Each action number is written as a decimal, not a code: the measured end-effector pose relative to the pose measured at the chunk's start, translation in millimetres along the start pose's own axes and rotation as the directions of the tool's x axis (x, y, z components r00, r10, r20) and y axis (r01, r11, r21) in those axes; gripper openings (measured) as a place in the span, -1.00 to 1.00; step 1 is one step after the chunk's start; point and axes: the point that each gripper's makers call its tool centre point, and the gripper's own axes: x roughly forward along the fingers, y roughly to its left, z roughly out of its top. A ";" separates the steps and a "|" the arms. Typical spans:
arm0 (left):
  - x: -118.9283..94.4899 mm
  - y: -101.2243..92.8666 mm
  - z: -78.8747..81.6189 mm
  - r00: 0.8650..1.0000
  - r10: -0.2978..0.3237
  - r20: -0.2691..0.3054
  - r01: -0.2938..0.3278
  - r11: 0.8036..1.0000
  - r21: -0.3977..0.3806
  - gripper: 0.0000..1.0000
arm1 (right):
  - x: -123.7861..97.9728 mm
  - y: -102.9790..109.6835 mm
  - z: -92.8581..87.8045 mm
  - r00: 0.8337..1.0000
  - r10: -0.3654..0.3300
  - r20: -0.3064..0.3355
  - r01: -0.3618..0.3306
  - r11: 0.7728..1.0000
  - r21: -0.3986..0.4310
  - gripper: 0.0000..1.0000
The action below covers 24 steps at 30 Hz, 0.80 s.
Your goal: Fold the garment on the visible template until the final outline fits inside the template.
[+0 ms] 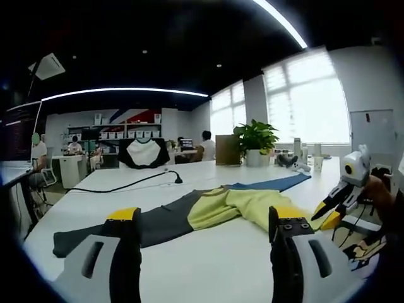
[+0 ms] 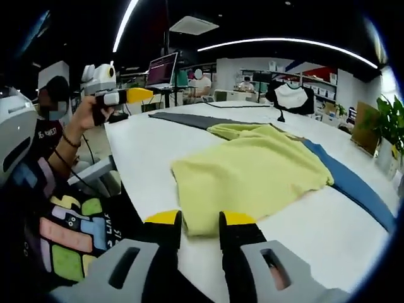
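1. In the left gripper view, the left gripper point(image 1: 205, 243) is rising from the bottom of the frame with its yellow-tipped jaws standing wide apart and holding nothing, hovering over bare white table point(image 1: 208, 265).
2. Beyond the jaws, the yellow garment point(image 1: 243, 207) is lying crumpled across the middle of the frame, its folds bunching toward the right.
3. It is resting on a long flat template strip whose dark grey part point(image 1: 151, 224) is stretching toward the lower left and whose blue part point(image 1: 271, 184) is running toward the upper right.
4. A black cable point(image 1: 126, 185) is curving over the table behind the strip, and a potted plant point(image 1: 255, 140) is standing at the far edge right of centre.
5. At the right edge the right gripper point(image 1: 331, 211) is showing, its yellow tips sitting at the garment's edge; whether they are touching the cloth cannot be told.
6. In the right gripper view, a person's hand point(image 2: 95, 113) at the upper left is holding the left gripper point(image 2: 140, 95).
7. The garment point(image 2: 252, 173) is spreading across the centre, smoother here, with its near hem just ahead of the jaws and the blue strip point(image 2: 356, 186) emerging on the right.
8. The right gripper point(image 2: 200, 221) at the bottom centre is standing with jaws nearly closed, a narrow gap between them, gripping nothing visible.
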 end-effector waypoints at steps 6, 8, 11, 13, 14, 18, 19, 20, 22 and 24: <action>0.8 -6.6 -4.5 1.000 -0.019 -0.020 0.019 1.000 0.013 0.72 | 1.7 -5.8 2.4 0.998 -0.048 0.043 0.046 0.998 0.038 -0.89; 4.0 -9.3 -7.9 0.999 -0.027 -0.028 0.027 1.000 0.006 0.71 | -1.2 -8.2 11.6 0.994 -0.056 0.090 0.054 0.998 0.024 -0.92; 7.7 -13.4 -14.9 0.998 -0.041 -0.053 0.041 0.999 -0.002 0.69 | -6.6 -14.5 26.4 0.984 -0.080 0.158 0.085 0.996 -0.022 -0.94; 8.2 -14.5 -16.6 0.997 -0.046 -0.059 0.046 0.999 -0.003 0.68 | -10.4 -18.9 30.2 0.981 -0.089 0.173 0.090 0.996 0.002 -0.94; 8.2 -15.3 -16.8 0.997 -0.050 -0.060 0.049 0.999 -0.005 0.68 | -14.2 -24.6 37.8 0.973 -0.095 0.208 0.090 0.995 0.032 -0.94; 10.0 -19.8 -16.0 0.997 -0.062 -0.052 0.061 0.998 -0.010 0.67 | -27.1 -41.8 58.5 0.959 -0.132 0.253 0.128 0.991 0.034 -0.94; 10.4 -20.7 -16.5 0.997 -0.065 -0.053 0.064 0.998 -0.010 0.67 | -29.8 -45.6 63.1 0.954 -0.145 0.263 0.142 0.989 0.030 -0.94; 12.9 -26.6 -21.4 0.994 -0.087 -0.066 0.087 0.996 -0.012 0.66 | -33.0 -49.7 67.6 0.949 -0.155 0.274 0.153 0.988 0.029 -0.94; 17.0 -32.1 -26.8 0.991 -0.107 -0.084 0.106 0.994 -0.020 0.60 | -39.1 -59.0 76.8 0.939 -0.174 0.297 0.169 0.985 0.042 -0.94; 21.1 -37.7 -27.7 0.990 -0.120 -0.081 0.117 0.993 -0.030 0.57 | -43.4 -67.5 84.3 0.930 -0.189 0.315 0.180 0.982 0.058 -0.94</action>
